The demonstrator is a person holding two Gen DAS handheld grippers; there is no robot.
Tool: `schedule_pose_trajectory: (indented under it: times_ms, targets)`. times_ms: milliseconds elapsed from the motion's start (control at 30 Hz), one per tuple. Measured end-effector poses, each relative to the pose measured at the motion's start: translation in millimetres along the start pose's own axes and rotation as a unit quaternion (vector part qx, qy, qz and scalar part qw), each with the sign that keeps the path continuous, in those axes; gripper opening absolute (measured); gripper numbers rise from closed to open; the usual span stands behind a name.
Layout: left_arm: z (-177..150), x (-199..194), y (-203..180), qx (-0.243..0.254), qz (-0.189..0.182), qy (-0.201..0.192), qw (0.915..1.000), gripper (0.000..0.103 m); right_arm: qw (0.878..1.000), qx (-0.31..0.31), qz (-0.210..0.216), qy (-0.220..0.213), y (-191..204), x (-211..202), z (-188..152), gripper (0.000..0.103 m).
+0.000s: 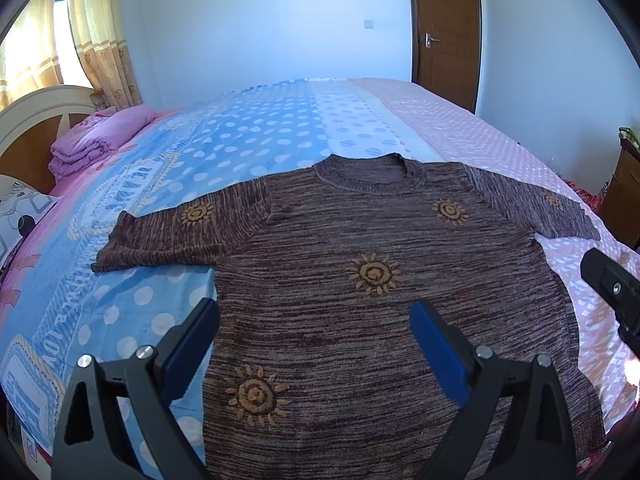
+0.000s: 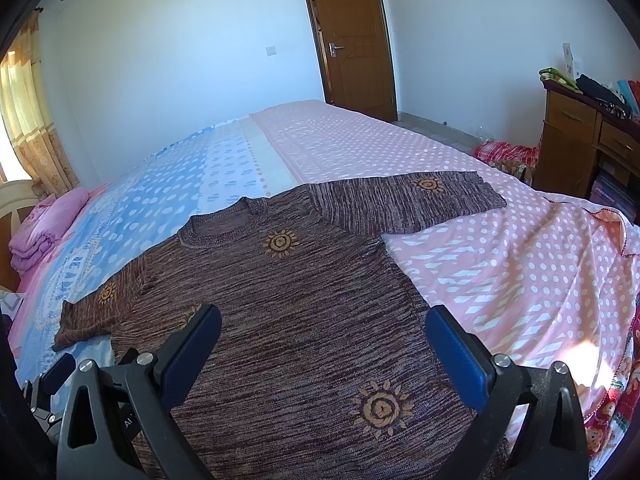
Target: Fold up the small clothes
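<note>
A brown knitted sweater (image 1: pixel 360 312) with yellow sun patterns lies flat on the bed, front up, collar at the far side and both sleeves spread out. My left gripper (image 1: pixel 316 312) hovers open above its lower left part, nothing between the blue pads. In the right wrist view the same sweater (image 2: pixel 304 304) fills the middle, and my right gripper (image 2: pixel 324 328) hangs open over its lower right part, holding nothing. The right gripper's black body (image 1: pixel 612 292) shows at the right edge of the left wrist view. Part of the left gripper (image 2: pixel 52 380) shows at the lower left.
The bed (image 1: pixel 248 136) has a blue and pink dotted sheet. A folded pink blanket (image 1: pixel 96 140) lies by the headboard (image 1: pixel 36 116) at the left. A wooden desk (image 2: pixel 588 136) with clutter stands right of the bed, a closed door (image 2: pixel 352 36) behind it.
</note>
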State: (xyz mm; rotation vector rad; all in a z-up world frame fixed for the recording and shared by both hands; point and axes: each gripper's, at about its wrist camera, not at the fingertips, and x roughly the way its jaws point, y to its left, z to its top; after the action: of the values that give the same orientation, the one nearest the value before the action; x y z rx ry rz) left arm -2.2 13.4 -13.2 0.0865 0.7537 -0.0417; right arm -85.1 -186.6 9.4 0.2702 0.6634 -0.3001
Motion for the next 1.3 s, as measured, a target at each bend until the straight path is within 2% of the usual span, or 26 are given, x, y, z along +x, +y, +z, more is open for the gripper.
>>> schedule_pose_trajectory:
  times_ms: [633, 867, 1000, 1100, 1167, 1300]
  targets:
    - [-1.0, 0.9, -3.0, -0.001, -0.002, 0.003, 1.0, 0.098, 1.0, -0.001, -0.001, 0.006, -2.5, 4.7, -2.5, 0.102]
    - [-0.5, 10.1, -2.3, -0.001, -0.003, 0.01, 0.9999, 0.098, 1.0, -0.01, -0.008, -0.013, -6.8, 9.8, 1.0, 0.102]
    - [-0.1, 20.9, 0.3, -0.003, -0.003, 0.019, 0.9998, 0.098, 1.0, -0.007, -0.012, -0.009, -17.0, 19.2, 14.2, 0.102]
    - [1.7, 30.1, 7.8, -0.015, -0.022, 0.025, 0.9993, 0.098, 1.0, 0.012, -0.015, 0.0, -32.2, 29.4, 29.2, 0.102]
    - [6.7, 37.4, 14.7, -0.022, -0.034, 0.03, 0.9987, 0.098, 1.0, 0.026, -0.012, 0.008, -45.8, 39.8, 43.3, 0.102]
    - [23.6, 53.6, 31.8, -0.039, -0.041, 0.03, 0.9979, 0.098, 0.998, 0.059, -0.035, 0.003, -90.6, 62.5, 86.1, 0.102]
